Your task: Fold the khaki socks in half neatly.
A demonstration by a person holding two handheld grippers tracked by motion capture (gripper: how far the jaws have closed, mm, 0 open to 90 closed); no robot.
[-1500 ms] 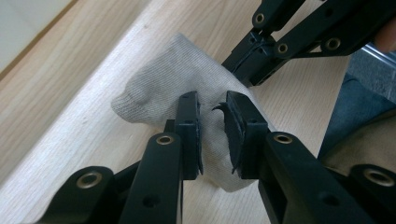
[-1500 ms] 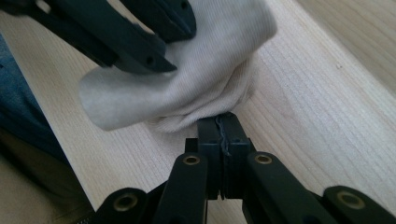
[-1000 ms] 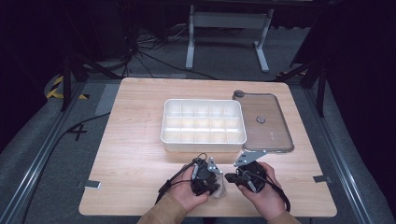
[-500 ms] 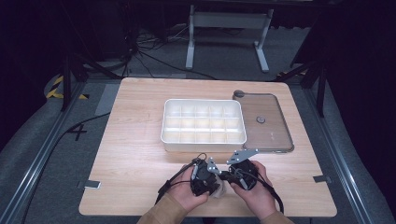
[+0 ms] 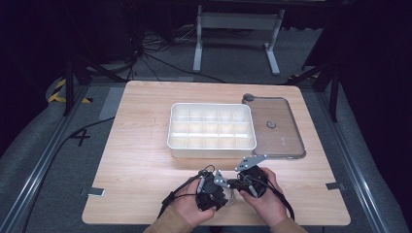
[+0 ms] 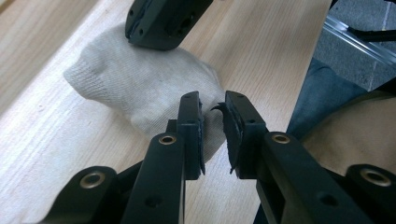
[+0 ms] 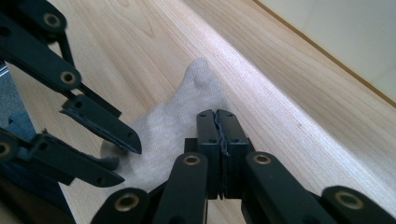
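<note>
- Two grippers work one off-white sock [image 6: 140, 93] at the near edge of the table [image 5: 141, 160].
- Right gripper [image 7: 217, 116]: jaws clenched tight with the sock directly beneath their tips – whether a fold is pinched I cannot tell.
- Left gripper [image 6: 212, 109]: jaws have just been closing; a narrow gap remains, the sock's edge just ahead of it and not yet pressed.
- Risk, as I judge it: the left jaws may shut on air beside the edge, or the right's thin hold slip – the sock would then bunch or drop back flat.
- Count: one sock, two grippers, one white divided tray [image 5: 212, 128] and one clear lid [image 5: 282, 131], both well beyond the fingers.
</note>
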